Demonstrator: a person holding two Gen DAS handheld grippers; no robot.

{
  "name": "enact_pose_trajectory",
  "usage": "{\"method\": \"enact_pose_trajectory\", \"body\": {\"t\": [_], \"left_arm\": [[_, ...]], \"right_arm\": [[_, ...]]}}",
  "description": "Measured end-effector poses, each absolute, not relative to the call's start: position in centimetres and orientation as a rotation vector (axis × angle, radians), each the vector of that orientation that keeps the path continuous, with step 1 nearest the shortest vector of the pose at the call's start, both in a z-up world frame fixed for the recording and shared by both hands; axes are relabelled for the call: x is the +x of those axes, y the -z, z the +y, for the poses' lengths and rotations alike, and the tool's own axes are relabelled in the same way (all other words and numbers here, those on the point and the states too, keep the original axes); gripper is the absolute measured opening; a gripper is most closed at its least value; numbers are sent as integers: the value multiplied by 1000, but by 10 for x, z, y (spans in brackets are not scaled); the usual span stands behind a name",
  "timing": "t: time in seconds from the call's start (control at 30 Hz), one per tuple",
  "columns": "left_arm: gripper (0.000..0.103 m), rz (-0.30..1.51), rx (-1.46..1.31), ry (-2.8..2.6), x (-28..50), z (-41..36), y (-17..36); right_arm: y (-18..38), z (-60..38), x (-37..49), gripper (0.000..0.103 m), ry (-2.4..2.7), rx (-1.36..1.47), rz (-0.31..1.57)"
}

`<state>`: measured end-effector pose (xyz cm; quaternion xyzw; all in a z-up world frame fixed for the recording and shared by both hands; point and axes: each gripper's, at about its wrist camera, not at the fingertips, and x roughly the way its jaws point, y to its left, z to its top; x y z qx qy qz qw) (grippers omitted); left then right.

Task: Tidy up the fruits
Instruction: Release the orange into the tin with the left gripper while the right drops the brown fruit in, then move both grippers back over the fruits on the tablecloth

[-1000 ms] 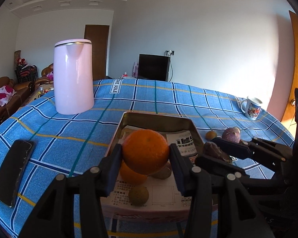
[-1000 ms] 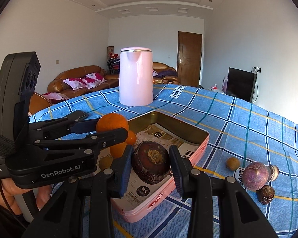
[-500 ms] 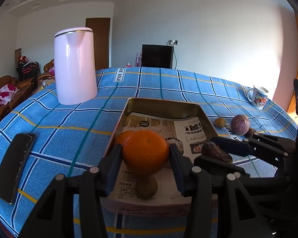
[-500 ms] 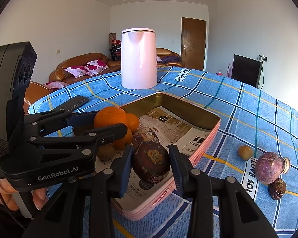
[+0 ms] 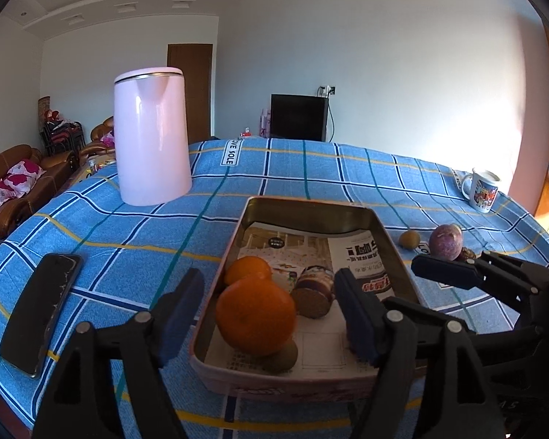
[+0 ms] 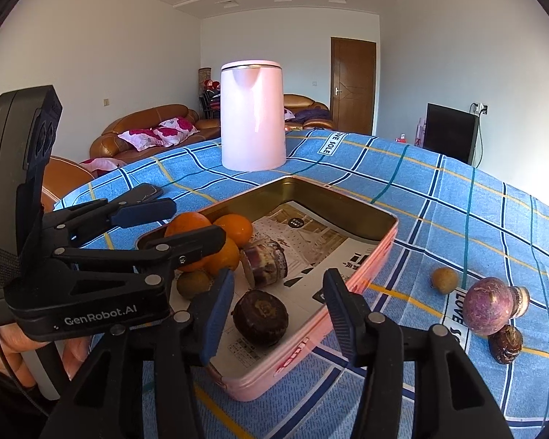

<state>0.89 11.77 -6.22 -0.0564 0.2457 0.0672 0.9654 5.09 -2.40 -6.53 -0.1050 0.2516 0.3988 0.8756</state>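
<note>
Left gripper [image 5: 269,314]: jaws opening; a large orange [image 5: 255,315] lay between the pads, gripped by neither, resting in the tin tray [image 5: 384,234]
Right gripper [image 6: 278,309]: jaws opening; a dark round fruit [image 6: 260,317] sat loose between them on the tray's paper lining
Tray contents: second orange [image 5: 248,270]; cut dark fruit [image 5: 313,295]; small brown fruit [image 5: 282,356], touching the large orange
Fruits left out: purple fruit [image 6: 488,305], small tan fruit [image 6: 444,280] and dark shrivelled fruit [image 6: 505,344] on the blue checked cloth [image 6: 439,197], beyond the tray's right wall
Governing relation: all three lay right of the right gripper; that hand was judged nearer; round, no long axis
Bystanders: pink kettle [image 5: 150,135]; phone [image 5: 42,314]; mug [image 5: 483,190]
</note>
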Motion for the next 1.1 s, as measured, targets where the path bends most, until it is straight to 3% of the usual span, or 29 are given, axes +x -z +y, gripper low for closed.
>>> {"method": "enact_pose_trajectory", "body": {"t": [0.3, 0.57, 1.03, 1.1], "left_arm": [[89, 432, -49, -35, 13, 68, 32], [90, 483, -4, 104, 50, 7, 23], [90, 650, 14, 141, 121, -35, 56], [90, 663, -2, 141, 124, -32, 59]], "right_arm": [[45, -96, 57, 54, -662, -192, 475], [56, -183, 111, 54, -406, -78, 613], [87, -172, 156, 54, -476, -85, 847], [91, -171, 161, 50, -470, -75, 869]]}}
